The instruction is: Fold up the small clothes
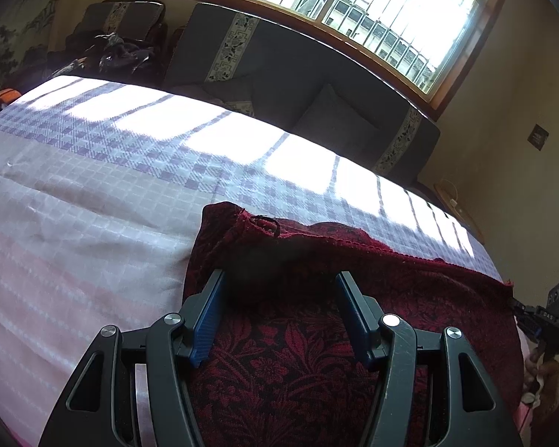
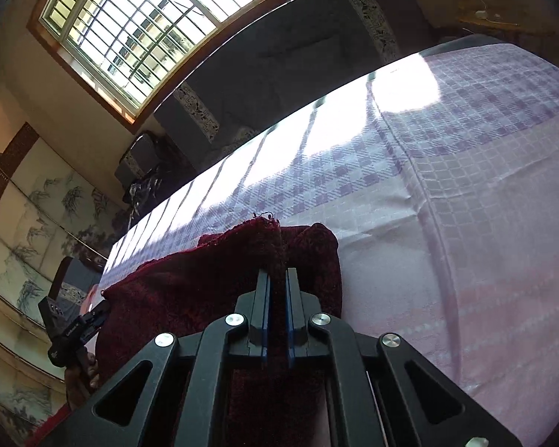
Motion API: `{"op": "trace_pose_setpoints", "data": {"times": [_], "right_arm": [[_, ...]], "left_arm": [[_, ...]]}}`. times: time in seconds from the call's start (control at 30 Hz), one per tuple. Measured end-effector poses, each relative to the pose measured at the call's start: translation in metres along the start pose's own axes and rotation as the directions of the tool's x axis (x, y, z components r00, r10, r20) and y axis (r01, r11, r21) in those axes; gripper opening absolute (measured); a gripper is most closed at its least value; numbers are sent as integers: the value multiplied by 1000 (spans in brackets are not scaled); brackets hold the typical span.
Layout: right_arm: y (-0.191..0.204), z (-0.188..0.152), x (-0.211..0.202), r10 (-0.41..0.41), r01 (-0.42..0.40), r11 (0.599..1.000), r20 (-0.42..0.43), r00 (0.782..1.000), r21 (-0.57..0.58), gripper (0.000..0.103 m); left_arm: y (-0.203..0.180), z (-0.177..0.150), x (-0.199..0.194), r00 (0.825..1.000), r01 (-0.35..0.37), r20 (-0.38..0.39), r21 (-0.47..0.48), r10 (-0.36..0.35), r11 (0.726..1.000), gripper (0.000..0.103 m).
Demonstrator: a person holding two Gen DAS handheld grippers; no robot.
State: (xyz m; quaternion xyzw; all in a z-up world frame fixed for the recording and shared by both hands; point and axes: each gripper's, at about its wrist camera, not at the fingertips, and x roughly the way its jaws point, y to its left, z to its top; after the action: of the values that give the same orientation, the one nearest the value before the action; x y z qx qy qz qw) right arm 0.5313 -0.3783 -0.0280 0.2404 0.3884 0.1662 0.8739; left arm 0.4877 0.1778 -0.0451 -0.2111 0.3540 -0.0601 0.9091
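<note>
Where right gripper (image 2: 277, 279) pinches, red cloth (image 1: 316, 335) ridges away

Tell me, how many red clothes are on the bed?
1. The dark red patterned cloth lies on the checked bedsheet, under both grippers; the right gripper pinches a fold of it. More could be hidden underneath.

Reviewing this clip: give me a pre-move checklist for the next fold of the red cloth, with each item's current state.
1. Right gripper pinching the red cloth: ok, a ridge of fabric sits between its shut pads.
2. Left gripper gripping: not ok, jaws open over the cloth.
3. Cloth lying flat: not ok, far edge bunched.
4. Checked bedcover free beside the cloth: ok.
5. Cloth's near edge: cannot tell, hidden.
</note>
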Motion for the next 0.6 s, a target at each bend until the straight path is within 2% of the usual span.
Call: {"op": "trace_pose_setpoints", "data": {"times": [0.07,0.13,0.2,0.27,0.37,0.47,0.6], "right_arm": [[1,3,-11,-53,54,998,26,998,-33,0],[-8,4,-3,-157,157,986,9,988,-57,0],[-27,0,2,-128,128,992,-17,992,-2,0],[-32,-6,-6,-112,111,994,25,993,22,3],[-33,-9,-13,-11,9,998,37,999,60,6],[-25,-10,-6,2,-2,1000,19,1000,27,6],[-6,-16,13,-49,46,996,-42,998,-72,6]], "left_arm": [[0,0,0,1000,-9,-1,0,9,1000,61],[0,-1,-1,1000,-10,1,2,10,1000,61],[0,-1,-1,1000,-10,2,2,10,1000,61],[0,-1,-1,1000,-10,0,2,10,1000,61],[-1,-1,-1,1000,-11,-1,2,11,1000,62],[-1,-1,-1,1000,-9,0,-1,9,1000,62],[-1,-1,-1,1000,-9,0,-2,9,1000,62]]}}
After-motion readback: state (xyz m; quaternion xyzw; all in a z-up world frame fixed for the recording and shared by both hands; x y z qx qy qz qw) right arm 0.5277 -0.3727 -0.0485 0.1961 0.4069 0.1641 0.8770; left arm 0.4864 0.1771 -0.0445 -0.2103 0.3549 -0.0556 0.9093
